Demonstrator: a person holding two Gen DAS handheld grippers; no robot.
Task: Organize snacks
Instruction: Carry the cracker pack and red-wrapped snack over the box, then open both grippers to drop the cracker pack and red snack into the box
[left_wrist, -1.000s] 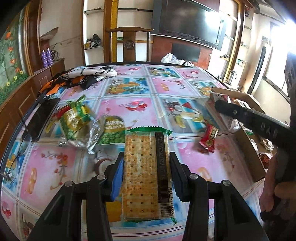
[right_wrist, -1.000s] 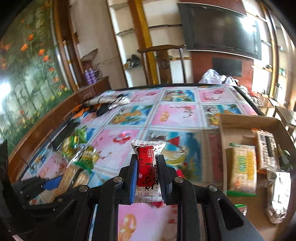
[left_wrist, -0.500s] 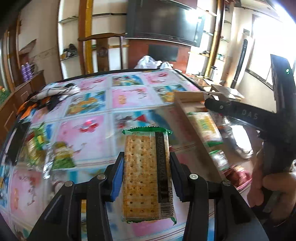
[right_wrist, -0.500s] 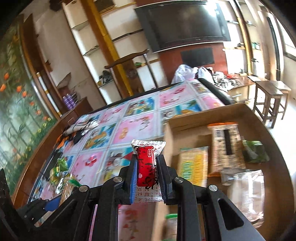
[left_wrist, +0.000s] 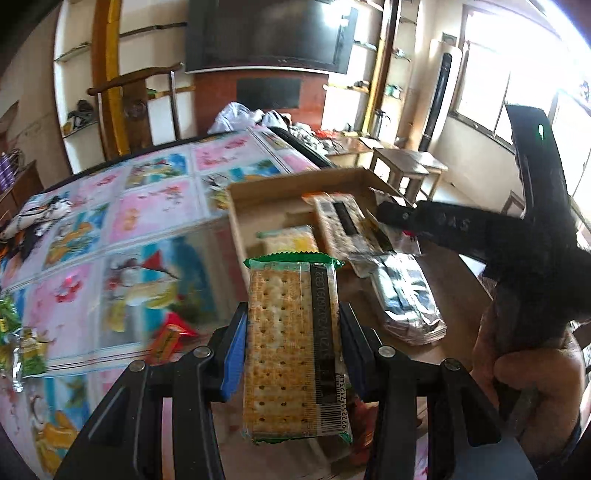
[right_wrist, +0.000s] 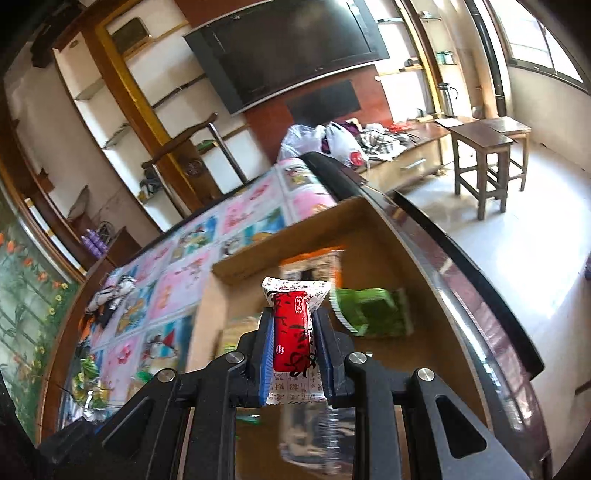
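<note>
Here, the left tongs (left_wrist: 293, 345) were clamped on a clear pack of crackers (left_wrist: 293, 350) with green ends, blue pads pressing its long sides and its barcode strip facing up, the pack held above the counter (left_wrist: 155, 218) near the edge of a cardboard box (left_wrist: 236, 206). The right tongs (right_wrist: 291, 343) gripped a small red sweet (right_wrist: 291, 332) in a white printed wrapper, held over the open box (right_wrist: 221, 295). A bare hand (left_wrist: 532, 373) at the right of the left camera's view held the handle of the right tongs.

Just beyond the crackers, a silvery packet (left_wrist: 406, 299) lay inside the box, with a yellow-and-white packet (left_wrist: 291, 240) and a long packet with an orange end (left_wrist: 340, 218) farther back. In the right camera's view a green packet (right_wrist: 373, 312) lay in the box beside the held sweet. On the counter's flowered cloth, a red-and-yellow wrapper (left_wrist: 168, 338) lay left of the crackers, and green snack bags (left_wrist: 22, 350) sat near the left edge. A crumpled cloth (left_wrist: 37, 214) rested toward the far left of the counter.

Beyond the counter stood a wooden chair (left_wrist: 136, 92), white plastic bags (right_wrist: 321, 140), wooden stools (right_wrist: 487, 155) and a large dark television (right_wrist: 288, 48) on the wall.
</note>
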